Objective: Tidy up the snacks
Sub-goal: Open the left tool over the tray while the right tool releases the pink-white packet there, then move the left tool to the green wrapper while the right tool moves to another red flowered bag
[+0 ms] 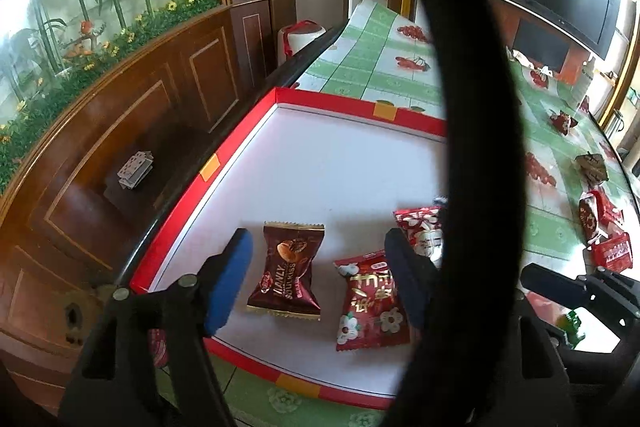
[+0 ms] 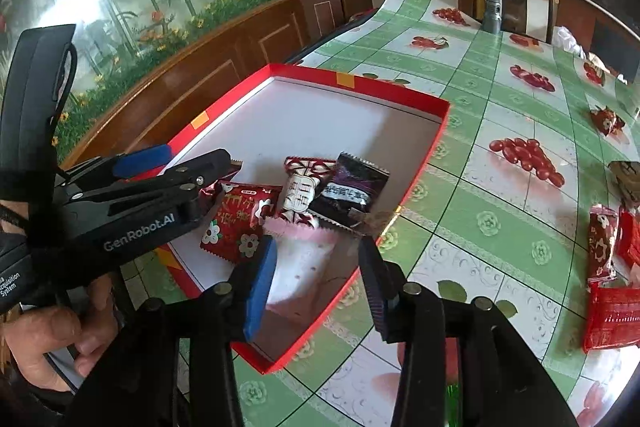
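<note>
The box [image 2: 436, 131] on the table [image 2: 500, 195] holds about five snacks, among them a brown pack [image 1: 286, 273] and a pink pack [image 2: 304, 263]; more lie loose to the right [image 2: 608, 275], so I judge the job partway done; both the left gripper [image 1: 320, 267] and right gripper [image 2: 316, 279] hang open and empty over the box; a black strap [image 1: 464, 107] hides the box's right side in the left view.

The left hand-held gripper [image 1: 320, 273] hangs with jaws spread over the red-rimmed box [image 1: 240, 135]. A brown Soul Kiss candy [image 1: 287, 269] lies between them, untouched. A red flowered packet [image 1: 370, 303] sits at three o'clock of it. More red wrapped snacks [image 1: 604, 231] lie on the worktop [image 1: 368, 59] at three o'clock.
</note>
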